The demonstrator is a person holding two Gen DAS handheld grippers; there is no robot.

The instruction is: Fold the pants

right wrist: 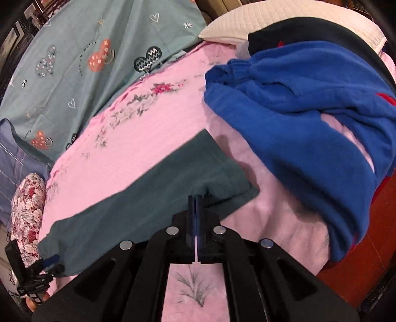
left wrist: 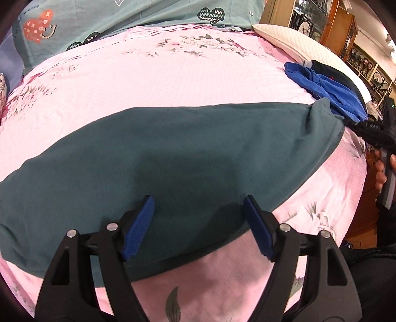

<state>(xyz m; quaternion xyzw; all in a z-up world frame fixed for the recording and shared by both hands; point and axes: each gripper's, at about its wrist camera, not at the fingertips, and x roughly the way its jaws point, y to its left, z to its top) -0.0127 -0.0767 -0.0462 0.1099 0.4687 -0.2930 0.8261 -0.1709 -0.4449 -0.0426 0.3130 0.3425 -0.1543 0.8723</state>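
The dark teal pants (left wrist: 173, 153) lie flat in a long strip across the pink floral bedspread (left wrist: 148, 74). My left gripper (left wrist: 198, 218) is open, its blue pads (left wrist: 138, 228) hovering over the pants' near edge, holding nothing. My right gripper (right wrist: 196, 205) is shut on the pants' end (right wrist: 210, 171), pinching the near edge of the fabric. In the left wrist view the right gripper (left wrist: 366, 128) shows at the pants' far right end. In the right wrist view the left gripper (right wrist: 47, 265) shows at the pants' far left end.
A pile of blue (right wrist: 297, 111) and black (right wrist: 297, 29) clothes lies just right of the pants' end. A white pillow (right wrist: 247, 19) and a teal patterned quilt (right wrist: 74, 62) lie behind. A floral cushion (right wrist: 27, 203) sits at left. The bed's wooden edge (right wrist: 358, 247) is at right.
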